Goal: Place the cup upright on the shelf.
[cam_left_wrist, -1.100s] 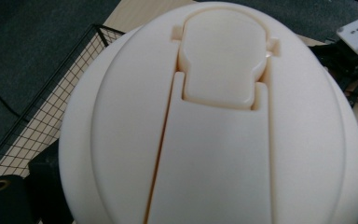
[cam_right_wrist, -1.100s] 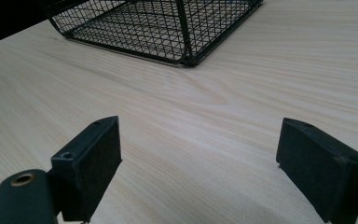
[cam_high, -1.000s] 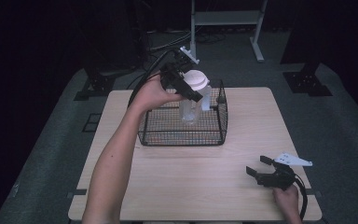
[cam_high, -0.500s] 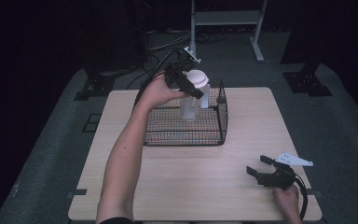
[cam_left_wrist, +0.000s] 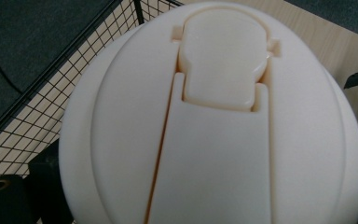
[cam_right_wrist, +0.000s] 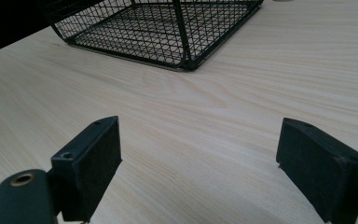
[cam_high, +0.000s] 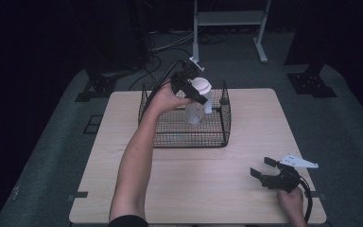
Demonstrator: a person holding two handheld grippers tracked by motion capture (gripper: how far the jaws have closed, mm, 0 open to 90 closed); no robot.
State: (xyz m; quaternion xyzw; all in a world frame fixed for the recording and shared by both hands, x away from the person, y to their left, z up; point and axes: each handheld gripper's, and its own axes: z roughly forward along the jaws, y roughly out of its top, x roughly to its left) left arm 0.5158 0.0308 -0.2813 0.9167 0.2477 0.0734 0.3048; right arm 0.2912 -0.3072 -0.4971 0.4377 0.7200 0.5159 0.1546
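A clear bottle [cam_high: 195, 112] with a round white flip-top lid [cam_high: 201, 85] is held inside the black wire basket [cam_high: 184, 141] near its back wall. My left gripper [cam_high: 194, 92] is shut on the bottle at the lid and reaches in from the left. In the left gripper view the lid [cam_left_wrist: 214, 130] is very close, with a black finger [cam_left_wrist: 44, 179] at its lower left edge. I cannot tell whether the bottle touches the basket floor. My right gripper [cam_high: 263, 167] rests open on the table's front right, with nothing between its jaws [cam_right_wrist: 200, 158].
The wooden table [cam_high: 194, 189] has bare surface between the basket [cam_right_wrist: 168, 28] and the right gripper. A white stand [cam_high: 227, 19] and cables lie on the dark floor behind the table.
The left hand and bottle have shifted slightly to the right within the basket. The right gripper has not moved.
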